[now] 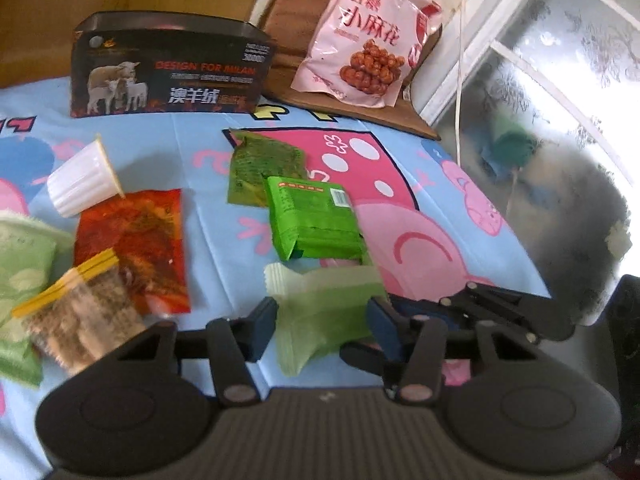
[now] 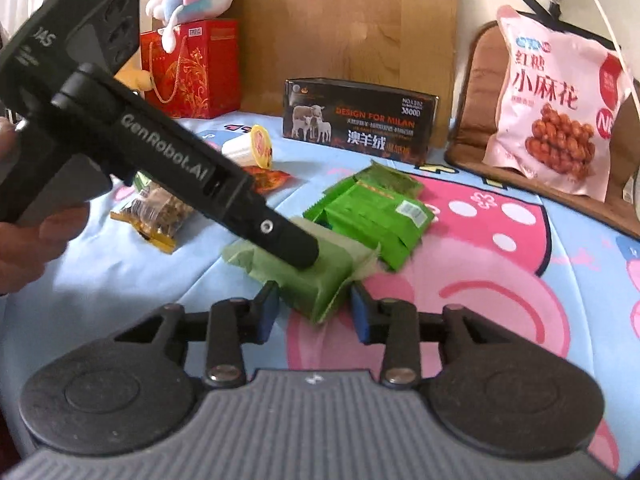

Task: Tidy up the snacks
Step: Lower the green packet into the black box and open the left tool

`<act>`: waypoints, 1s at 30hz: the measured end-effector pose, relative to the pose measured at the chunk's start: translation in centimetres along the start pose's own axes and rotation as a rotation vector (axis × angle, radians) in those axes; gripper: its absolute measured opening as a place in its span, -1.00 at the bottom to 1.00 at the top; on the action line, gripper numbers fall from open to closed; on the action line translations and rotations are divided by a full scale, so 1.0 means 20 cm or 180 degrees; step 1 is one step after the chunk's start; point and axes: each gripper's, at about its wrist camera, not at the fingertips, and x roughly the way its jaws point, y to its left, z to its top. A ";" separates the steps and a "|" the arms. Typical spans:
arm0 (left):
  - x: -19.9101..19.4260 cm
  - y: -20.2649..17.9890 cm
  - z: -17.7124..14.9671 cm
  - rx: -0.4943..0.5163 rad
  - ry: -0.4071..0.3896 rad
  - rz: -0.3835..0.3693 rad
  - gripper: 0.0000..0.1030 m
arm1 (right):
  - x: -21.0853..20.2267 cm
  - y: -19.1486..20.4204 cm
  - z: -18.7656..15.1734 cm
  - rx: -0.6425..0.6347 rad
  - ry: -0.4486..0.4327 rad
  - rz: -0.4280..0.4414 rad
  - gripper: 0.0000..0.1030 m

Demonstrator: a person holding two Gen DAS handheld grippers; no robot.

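A pale green snack packet [image 1: 324, 312] lies on the cartoon bedsheet [image 1: 200, 208] between the fingers of my left gripper [image 1: 322, 328], which closes on its sides. In the right wrist view the same packet [image 2: 320, 276] sits between the open fingers of my right gripper [image 2: 314, 312], with the left gripper's finger [image 2: 280, 236] pressed on top of it. A bright green packet [image 1: 316, 220] and a dark green one [image 1: 260, 168] lie just beyond. A black open box [image 1: 168, 76] stands at the back.
A white jelly cup [image 1: 80, 180], a red packet [image 1: 136, 248], a clear bag of snacks [image 1: 80, 320] and light green packets [image 1: 20, 264] lie at the left. A large pink snack bag [image 1: 368, 36] leans on a brown cushion [image 1: 288, 64]. A red gift bag [image 2: 192, 68] stands far left.
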 end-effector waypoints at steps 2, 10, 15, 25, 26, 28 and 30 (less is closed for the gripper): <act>-0.04 0.02 0.00 -0.0053 -0.0076 -0.0034 -0.04 | -0.01 -0.01 0.01 0.0057 -0.0049 0.0052 -0.22; -0.21 0.06 0.18 -0.0063 -0.0459 0.0014 -0.04 | -0.03 0.02 0.16 0.0019 -0.0405 0.0107 -0.25; -0.23 0.08 0.45 0.0067 -0.0700 0.0150 -0.04 | 0.06 -0.05 0.36 0.0061 -0.0659 0.0079 -0.25; 0.00 0.36 0.99 -0.0192 -0.0962 0.0401 -0.02 | 0.53 -0.35 0.80 0.0163 -0.0776 0.0070 -0.26; 0.03 0.40 1.02 -0.0236 -0.0957 0.0434 0.01 | 0.58 -0.38 0.83 0.0176 -0.0771 0.0052 -0.25; 0.08 0.47 1.05 -0.0361 -0.0887 0.0498 0.02 | 0.68 -0.42 0.87 0.0198 -0.0728 -0.0058 -0.23; 0.05 0.52 1.02 -0.0437 -0.0917 0.0448 0.02 | 0.74 -0.45 0.88 0.0192 -0.0650 -0.0267 -0.22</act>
